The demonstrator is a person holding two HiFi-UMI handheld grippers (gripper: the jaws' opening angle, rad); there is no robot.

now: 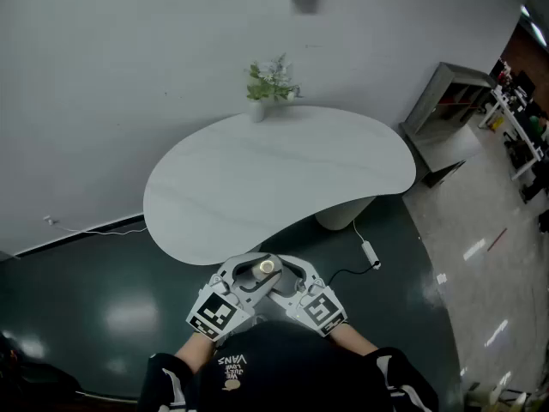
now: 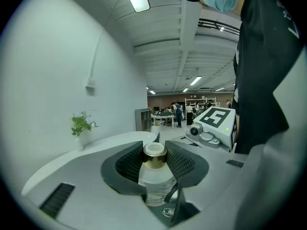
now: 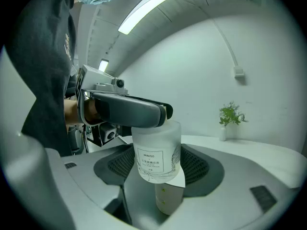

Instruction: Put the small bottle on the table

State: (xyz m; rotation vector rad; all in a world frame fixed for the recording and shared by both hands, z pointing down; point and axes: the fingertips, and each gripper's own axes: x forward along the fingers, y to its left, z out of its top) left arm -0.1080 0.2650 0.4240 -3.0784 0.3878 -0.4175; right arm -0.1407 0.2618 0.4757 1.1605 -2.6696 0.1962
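Note:
The small bottle (image 1: 267,267), frosted with a gold cap, hangs in front of the person's body, just short of the white table's (image 1: 257,187) near edge. My left gripper (image 1: 257,271) is shut on its cap and neck; in the left gripper view the cap sits between the pads of the left gripper (image 2: 154,147), with the bottle's body (image 2: 156,178) below. My right gripper (image 1: 279,273) stands wide open. In the right gripper view, the bottle's labelled body (image 3: 153,159) hangs between the spread jaws of the right gripper (image 3: 157,150), with a left finger (image 3: 129,111) across its top.
A small potted plant (image 1: 272,82) stands at the table's far edge by the wall. A cable with a switch (image 1: 370,252) lies on the dark floor right of the table's pedestal. A grey cabinet (image 1: 446,110) stands at the right. A pale cylinder (image 3: 169,198) shows under the bottle.

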